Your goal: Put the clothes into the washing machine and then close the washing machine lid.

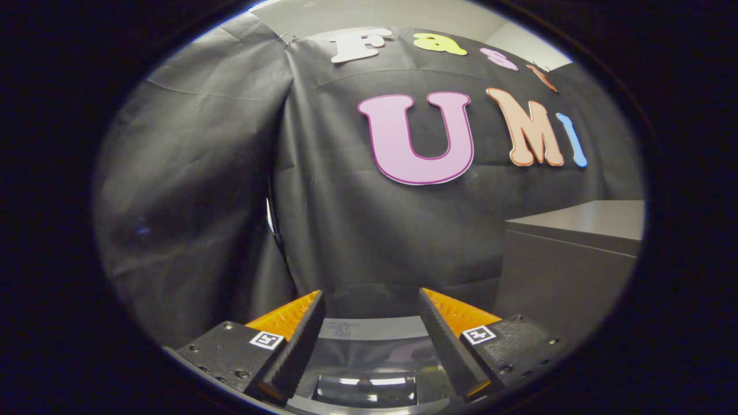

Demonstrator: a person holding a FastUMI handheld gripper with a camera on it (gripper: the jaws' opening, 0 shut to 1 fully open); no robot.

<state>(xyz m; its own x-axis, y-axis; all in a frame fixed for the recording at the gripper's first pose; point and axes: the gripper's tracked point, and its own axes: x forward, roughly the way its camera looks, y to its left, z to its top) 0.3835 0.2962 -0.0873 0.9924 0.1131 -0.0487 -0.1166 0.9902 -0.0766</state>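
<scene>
Black cloth (346, 219) hangs as the booth's wall well beyond my gripper (369, 340), and off to my right stands a grey cabinet (571, 265) with a flat top. My gripper's fingers stand apart with nothing between them; they hold no cloth.

Just below and ahead of the fingers, showing in the gap between them, lies what I take to be the washing machine (369, 331): a pale grey band with a small label, and under it a dark, glossy, curved panel (369, 389) catching light (most likely the lid's window, though I cannot tell whether the lid is up or down from this angle). I see no clothes here, so I cannot say whether they are already inside the drum or lying somewhere out of sight.

Judging the step: with empty fingers poised over the machine's top, I am either about to fetch the clothes or about to deal with the lid. To do it well, I should tip the gripper downward first, so the lid's edge and the drum opening come properly between the fingers. If the lid is the target, I should keep the fingers spread and press it down evenly from above rather than pinching the slick glass, which would likely slip.
</scene>
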